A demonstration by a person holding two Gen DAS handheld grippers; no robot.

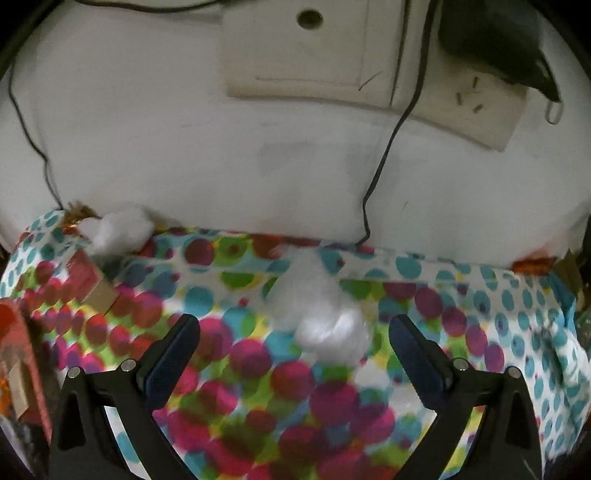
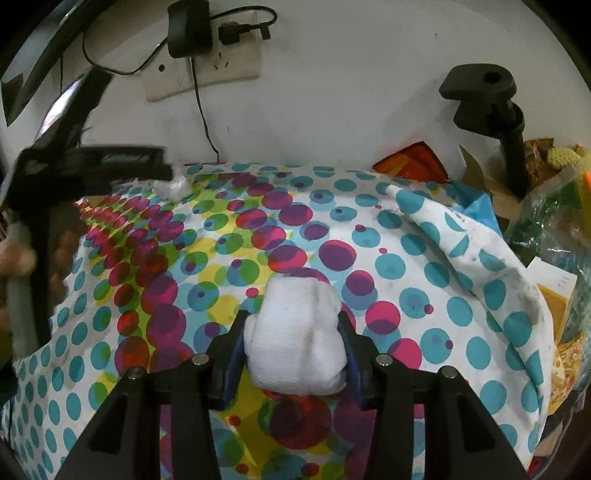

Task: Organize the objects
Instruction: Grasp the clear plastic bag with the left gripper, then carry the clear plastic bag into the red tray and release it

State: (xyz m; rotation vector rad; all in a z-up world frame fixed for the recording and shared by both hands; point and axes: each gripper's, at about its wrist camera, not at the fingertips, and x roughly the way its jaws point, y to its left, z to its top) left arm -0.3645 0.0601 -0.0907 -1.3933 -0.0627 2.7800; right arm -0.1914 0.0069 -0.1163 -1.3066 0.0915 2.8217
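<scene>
My right gripper (image 2: 293, 319) is shut on a rolled white sock (image 2: 295, 336), held just above a cloth with coloured dots (image 2: 332, 236). My left gripper (image 1: 294, 325) is open, its jaws wide apart over the same dotted cloth (image 1: 236, 350). A white fluffy wad (image 1: 325, 321) lies between and slightly ahead of the left fingers, blurred. A second white wad (image 1: 120, 227) sits at the cloth's far left edge against the wall. In the right wrist view the left gripper (image 2: 162, 171) reaches in from the left beside a white wad (image 2: 173, 187).
A white wall with a socket plate (image 1: 310, 48), a black plug (image 2: 188, 29) and hanging cables (image 1: 384, 155) stands behind the cloth. A black clamp stand (image 2: 513, 122), an orange packet (image 2: 413, 160), bags and boxes (image 2: 554, 229) crowd the right side. Red packaging (image 1: 22, 354) lies at the left.
</scene>
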